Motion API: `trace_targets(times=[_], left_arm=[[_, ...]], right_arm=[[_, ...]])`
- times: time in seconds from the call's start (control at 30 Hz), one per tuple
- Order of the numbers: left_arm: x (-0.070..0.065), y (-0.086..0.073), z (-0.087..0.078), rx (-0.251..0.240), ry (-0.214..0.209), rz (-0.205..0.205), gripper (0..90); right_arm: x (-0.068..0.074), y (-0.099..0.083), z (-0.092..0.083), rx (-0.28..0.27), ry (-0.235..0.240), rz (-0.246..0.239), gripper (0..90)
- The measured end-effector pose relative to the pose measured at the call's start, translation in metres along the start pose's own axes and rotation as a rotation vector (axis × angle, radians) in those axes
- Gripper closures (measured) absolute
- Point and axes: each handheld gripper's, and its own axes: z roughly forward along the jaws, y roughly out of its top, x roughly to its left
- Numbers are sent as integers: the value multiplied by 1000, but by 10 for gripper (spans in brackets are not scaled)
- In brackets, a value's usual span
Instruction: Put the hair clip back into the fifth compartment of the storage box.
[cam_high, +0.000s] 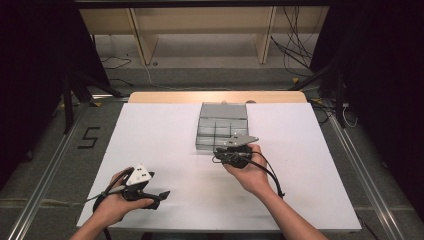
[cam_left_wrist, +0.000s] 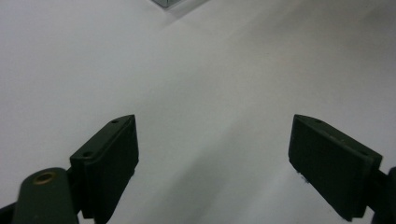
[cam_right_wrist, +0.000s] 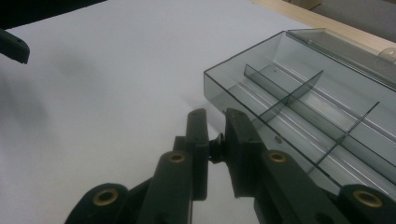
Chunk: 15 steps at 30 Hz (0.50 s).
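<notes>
Small dark part (cam_right_wrist: 215, 145) pinched by right gripper (cam_right_wrist: 217, 135), beside box (cam_right_wrist: 233, 88)

Small dark thing (cam_right_wrist: 216, 145) pinched between the right tongs (cam_right_wrist: 215, 135): too small and shadowed to identify. Clear divided box (cam_right_wrist: 299, 100) is cut off by the right edge in the right gripper view. In the left gripper view, just a corner of the box (cam_left_wrist: 164, 3) at the top edge. High view: right tongs (cam_high: 231, 156) tips hidden under their grey plate.
</notes>
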Motion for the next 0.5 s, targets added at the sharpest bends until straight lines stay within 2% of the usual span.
trace_targets(times=[0.5], left_arm=[[0,0,0,1,0,1,156]], right_arm=[[-5,5,3,3,-14,7,806]])
